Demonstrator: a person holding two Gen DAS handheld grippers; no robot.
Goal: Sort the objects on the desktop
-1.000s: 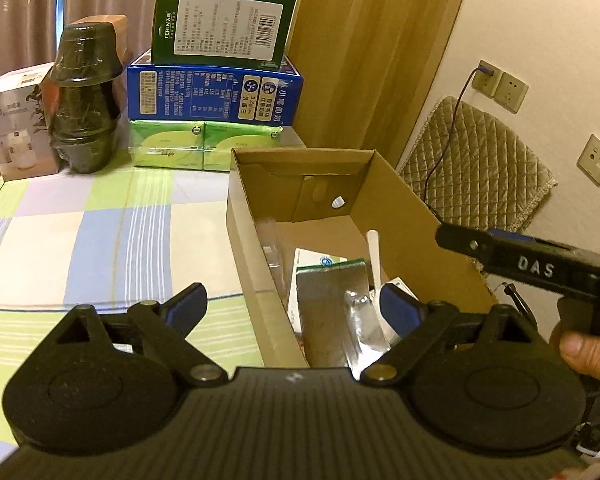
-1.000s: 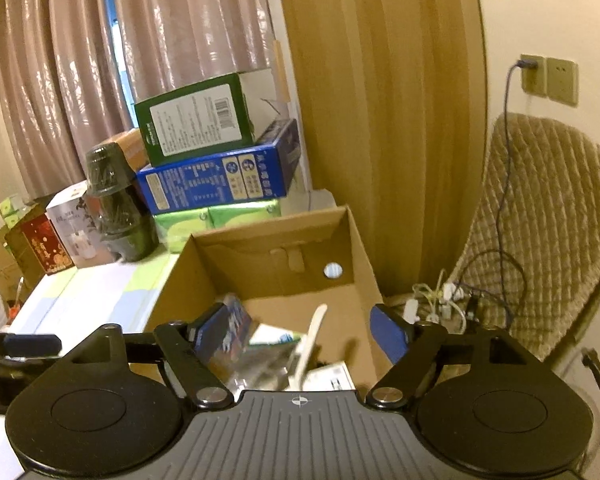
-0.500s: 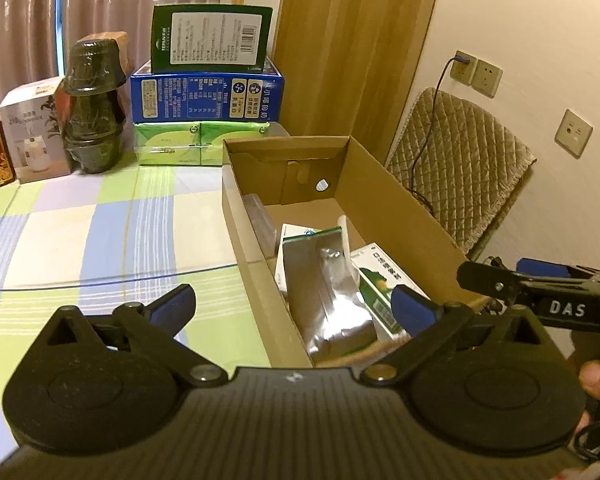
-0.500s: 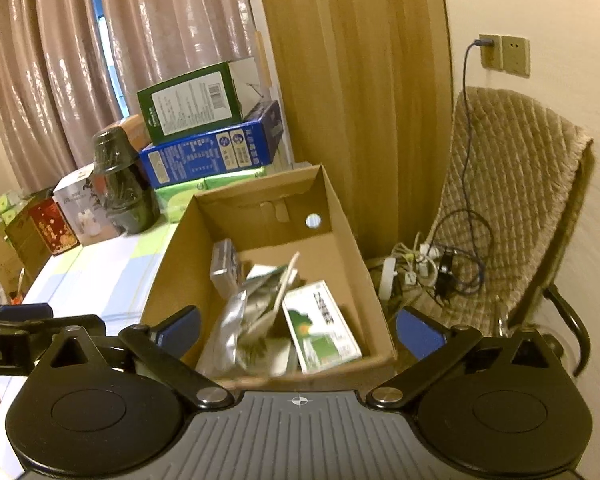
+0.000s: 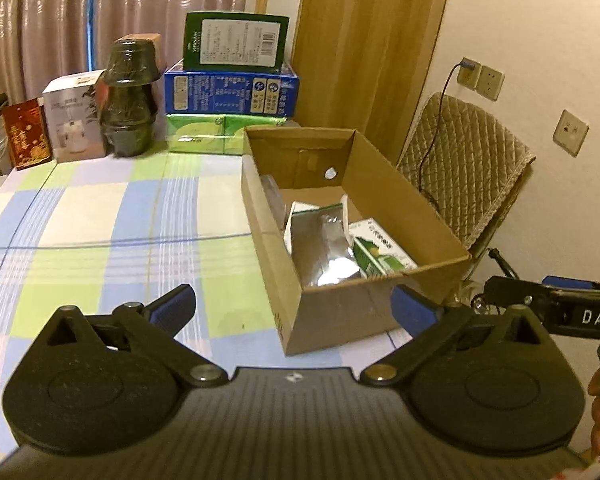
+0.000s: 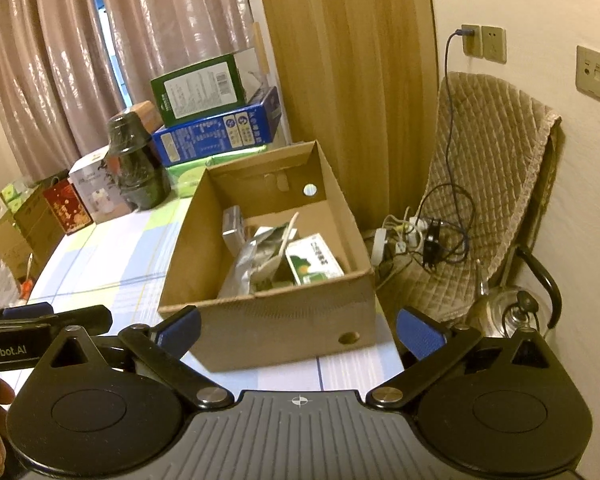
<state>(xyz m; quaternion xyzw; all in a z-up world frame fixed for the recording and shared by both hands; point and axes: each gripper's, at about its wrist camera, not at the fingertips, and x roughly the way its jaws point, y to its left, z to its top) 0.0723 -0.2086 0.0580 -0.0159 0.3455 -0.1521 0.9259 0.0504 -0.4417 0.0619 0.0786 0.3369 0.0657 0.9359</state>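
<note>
A foil pouch (image 5: pixel 324 248) and cartons are seen inside the cardboard box (image 5: pixel 384 308), before which both grippers (image 5: pixel 292 310) (image 6: pixel 298 330) are held spread apart and empty

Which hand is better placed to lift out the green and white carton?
Right, probably. The carton lies by the cardboard box's right wall, nearer the right tool; both tools are open and empty.

I am reading "DAS" on my right gripper (image 5: pixel 556 304), sitting at three o'clock of my left view. At nine o'clock of my right view, my left gripper (image 6: pixel 40 332) is showing "enRobot.AI". The box labels are staying too small to read.
</note>
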